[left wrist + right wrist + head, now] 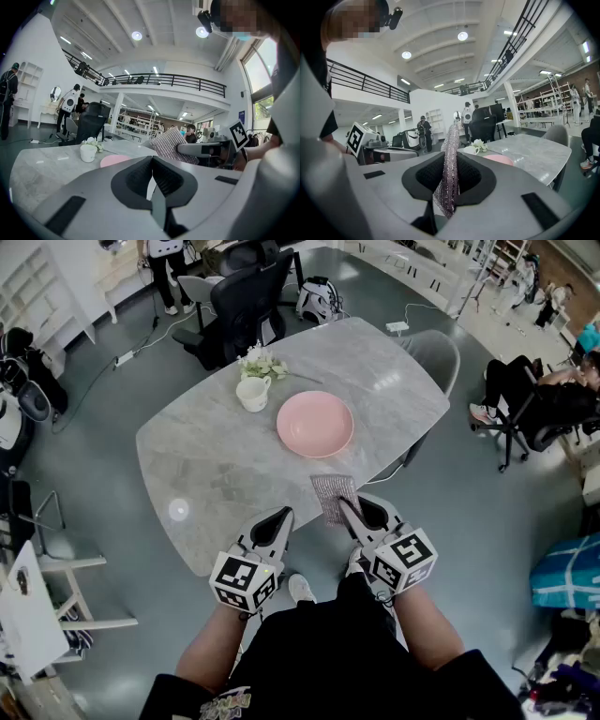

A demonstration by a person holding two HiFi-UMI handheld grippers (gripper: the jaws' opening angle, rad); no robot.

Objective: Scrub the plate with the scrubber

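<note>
Marbled grey, the desk (216,456) stands in a big open hall with a railed gallery overhead and a grey floor below. At its near edge the right tool (343,504) has its jaws pressed together on the scrubber (335,495), a silvery, glittery mesh pad. In the right gripper view the right tool (449,174) pinches the scrubber (450,159) edge-on, the pad rising upright above the jaws with its lower corner hanging below them. Beside it, the left tool (285,515) has its jaws closed tip to tip with nothing between them. The left gripper view shows the left tool (152,174) the same way, its pads meeting and bare, and the scrubber (171,145) held up off to its right (tilted, and clear of the desk from this angle). Farther out, the pink plate (315,424) lies flat near the middle of the desk, empty and apart from the scrubber, which sits between it and the near edge. The plate also shows as a pink sliver past each tool's jaws (115,160) (499,159). Just beyond the plate on its left stands a white cup (252,394), with a small bunch of white flowers (262,364) right behind it. A black office chair (246,306) is at the desk's far end, a grey chair (433,354) at its right side, and a seated person (534,399) is well off to the right.
</note>
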